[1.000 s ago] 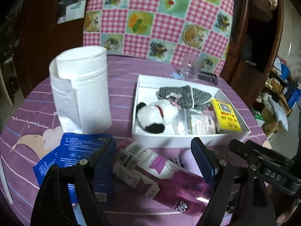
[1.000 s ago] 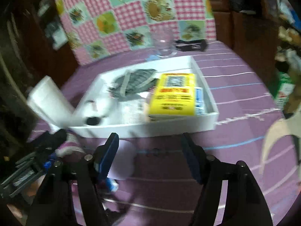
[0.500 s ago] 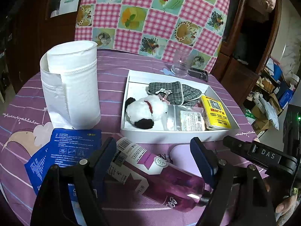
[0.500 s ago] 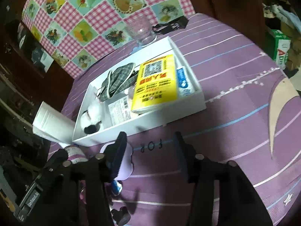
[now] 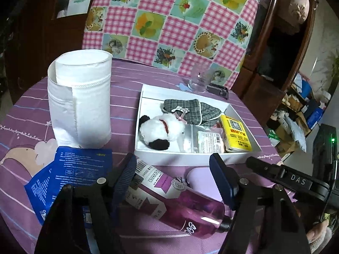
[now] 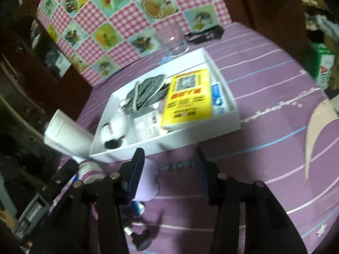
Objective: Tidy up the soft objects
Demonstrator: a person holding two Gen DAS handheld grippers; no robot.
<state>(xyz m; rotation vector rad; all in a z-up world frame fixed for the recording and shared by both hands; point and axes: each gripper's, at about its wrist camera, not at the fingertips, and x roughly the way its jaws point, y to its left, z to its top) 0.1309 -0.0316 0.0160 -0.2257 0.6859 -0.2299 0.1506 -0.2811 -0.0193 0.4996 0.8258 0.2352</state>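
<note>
Left wrist view, bottle: magenta clear-plastic bottle with a white printed label (image 5: 169, 199) lies on its side at lower centre of the purple striped worktop (image 5: 125, 97), between the pads of the left hand-held gripper (image 5: 173, 182).
Left hand-held gripper: jaws stand wide and have just been closing; pads flank the bottle but do not press it.
Handling: bottle looks rigid, smooth and likely to roll; I would take it across the labelled body.
Soft things: fluffy white-and-black plush toy (image 5: 161, 131) and grey checked cloth (image 5: 190, 111) lie inside the shallow white cardboard tray (image 5: 169, 158) mid-frame; both should be light and squashy, gripped at the bulk.
White fabric roll (image 5: 79, 99): upright, left of frame.
Right wrist view, right hand-held gripper (image 6: 169, 169): about half open, just been closing, nothing between the pads.
Pale lilac rounded object (image 6: 148, 180): just outside its left pad, lower centre; material unclear.
Yellow printed packet (image 6: 188, 99): in the tray, right side.
</note>
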